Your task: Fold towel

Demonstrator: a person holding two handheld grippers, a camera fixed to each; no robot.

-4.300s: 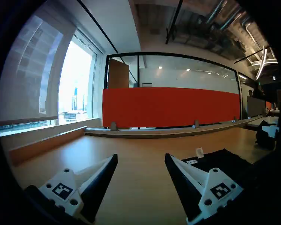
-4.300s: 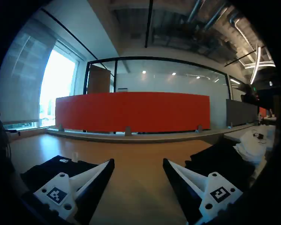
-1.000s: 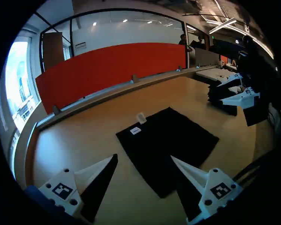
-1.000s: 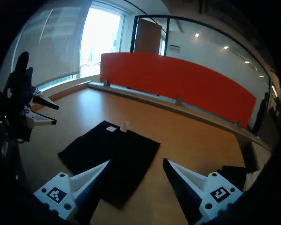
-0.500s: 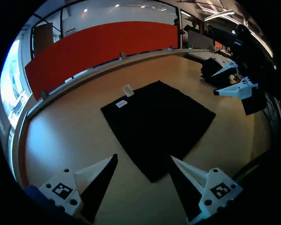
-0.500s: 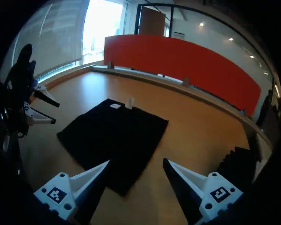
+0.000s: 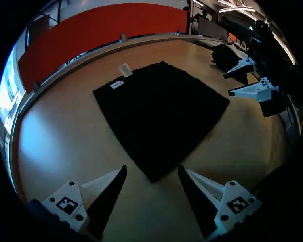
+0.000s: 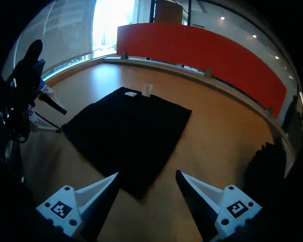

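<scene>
A black towel (image 7: 161, 111) lies flat on the wooden table, with two white tags (image 7: 116, 84) at its far edge. My left gripper (image 7: 151, 177) is open, hovering just above the towel's near corner. In the right gripper view the same towel (image 8: 127, 133) spreads ahead, and my right gripper (image 8: 147, 181) is open over its near corner. The right gripper (image 7: 240, 78) appears at the right of the left gripper view. At the left of the right gripper view I see the left gripper (image 8: 50, 115), held by a dark-sleeved hand.
The wooden table (image 7: 62, 133) stretches around the towel. A red divider panel (image 8: 200, 52) runs along the table's far edge. A stack of dark folded cloth (image 8: 268, 163) sits at the right. Bright windows (image 8: 111, 28) lie beyond the table.
Both grippers have tilted down and come closer to the towel, each now over a near corner. Both stay open. The towel has not moved.
</scene>
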